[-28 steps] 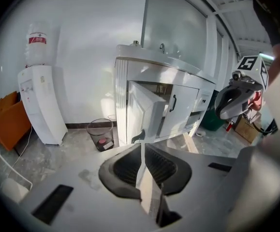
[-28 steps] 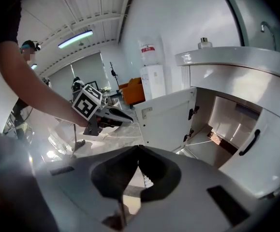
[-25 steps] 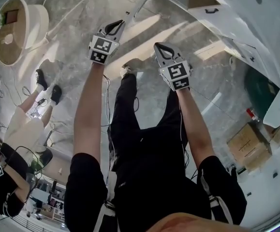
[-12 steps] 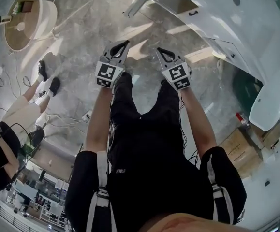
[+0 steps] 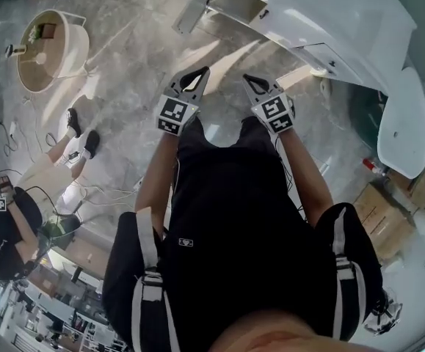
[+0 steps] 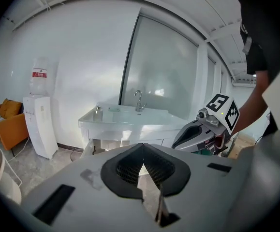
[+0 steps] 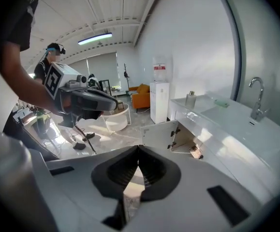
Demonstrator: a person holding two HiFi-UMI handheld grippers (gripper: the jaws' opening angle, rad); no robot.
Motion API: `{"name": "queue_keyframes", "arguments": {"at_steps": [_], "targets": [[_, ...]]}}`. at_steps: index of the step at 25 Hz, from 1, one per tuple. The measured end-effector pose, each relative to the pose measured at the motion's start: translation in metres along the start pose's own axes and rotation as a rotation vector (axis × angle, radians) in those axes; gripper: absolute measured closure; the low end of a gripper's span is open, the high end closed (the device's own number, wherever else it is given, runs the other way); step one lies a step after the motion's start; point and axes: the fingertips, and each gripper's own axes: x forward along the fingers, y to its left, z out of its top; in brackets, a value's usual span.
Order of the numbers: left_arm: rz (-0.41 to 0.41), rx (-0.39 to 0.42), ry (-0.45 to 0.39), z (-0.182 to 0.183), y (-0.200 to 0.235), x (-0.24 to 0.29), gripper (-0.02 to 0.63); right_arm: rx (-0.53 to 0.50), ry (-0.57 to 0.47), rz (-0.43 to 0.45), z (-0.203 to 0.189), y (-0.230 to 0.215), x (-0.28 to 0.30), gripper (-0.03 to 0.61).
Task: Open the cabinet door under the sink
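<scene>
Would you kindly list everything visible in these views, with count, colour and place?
white vanity counter with sink: one, white, along the wall.
chrome faucet: one, silver, behind the basin.
white cabinet door: one, white, open under the counter.
small soap bottle: one, grey, counter's far end.
water dispenser: one, white, beside the counter.
orange armchair: one, orange, beside the dispenser.
round side table: one, white and wood, floor at left.
cardboard box: one, brown, floor at right.
second person: one, pale trousers, at left.
left gripper: one, grey, shut, empty.
right gripper: one, grey, shut, empty.
</scene>
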Motion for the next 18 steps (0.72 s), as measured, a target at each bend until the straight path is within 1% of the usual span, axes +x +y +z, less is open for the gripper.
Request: {"name": "queue_keyframes", "arguments": {"at_steps": [2, 5, 10, 14, 18], "targets": [[-0.019, -0.013, -0.006, 0.008, -0.016, -0.005, 0.598, 0.003, -0.025, -0.021, 0.005, 0.003, -0.016, 0.520], [-0.033, 0.011, -0.002, 0.015, -0.032, -0.013, 0.598, 0.004, -0.059, -0.044, 0.014, 0.005, -0.032, 0.520], [-0.042, 0.044, -0.019, 0.029, -0.044, -0.022, 0.598, -0.020, -0.143, -0.012, 0.032, 0.009, -0.047, 0.520], [-0.047, 0.079, -0.031, 0.040, -0.046, -0.021, 0.598, -0.026, -0.161, -0.012, 0.038, 0.007, -0.055, 0.520], [-0.043, 0.075, -0.035, 0.043, -0.041, -0.024, 0.598, -0.023, -0.148, -0.023, 0.036, 0.005, -0.057, 0.520]]}}
